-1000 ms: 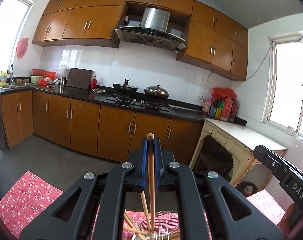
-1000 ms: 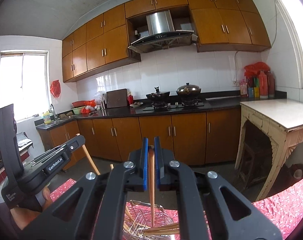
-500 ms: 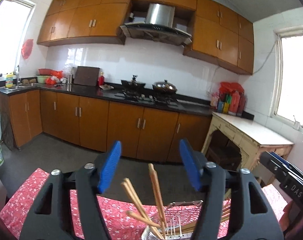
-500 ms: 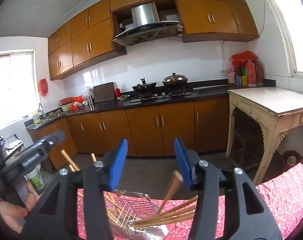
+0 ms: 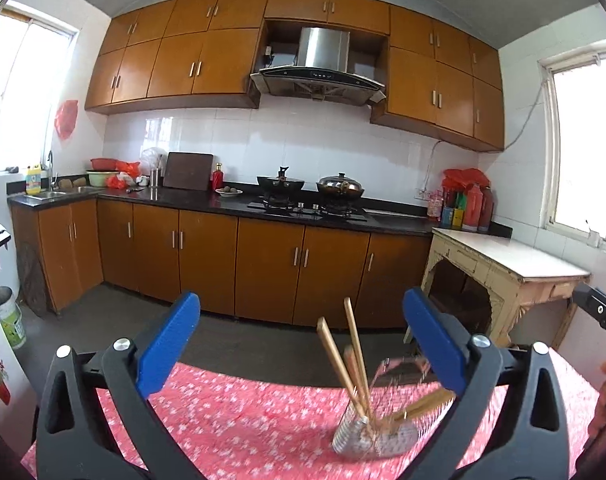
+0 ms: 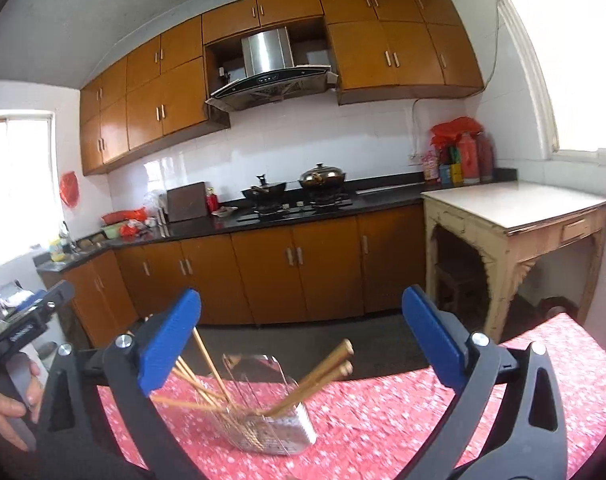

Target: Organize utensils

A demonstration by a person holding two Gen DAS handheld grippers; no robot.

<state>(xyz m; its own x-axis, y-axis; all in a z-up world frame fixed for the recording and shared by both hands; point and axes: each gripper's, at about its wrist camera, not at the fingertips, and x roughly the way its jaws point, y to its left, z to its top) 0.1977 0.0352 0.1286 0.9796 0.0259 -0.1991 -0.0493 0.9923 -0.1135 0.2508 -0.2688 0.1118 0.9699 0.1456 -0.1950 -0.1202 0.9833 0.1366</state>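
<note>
Chopsticks (image 5: 345,354) now lean loose in the wire basket (image 6: 279,432) on the red floral tabletop (image 5: 239,420), since the left gripper (image 5: 301,344) and right gripper (image 6: 301,342) have just opened wide and empty, releasing one each, so both drops look finished.

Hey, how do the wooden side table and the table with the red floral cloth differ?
The side table has a bare pale top with nothing on it; the floral cloth table carries a wire holder of chopsticks. The side table stands against the wall beside the counter; the cloth table sits nearest the cameras, under both tools. The side table's carved legs show; the cloth table's are out of view.
</note>
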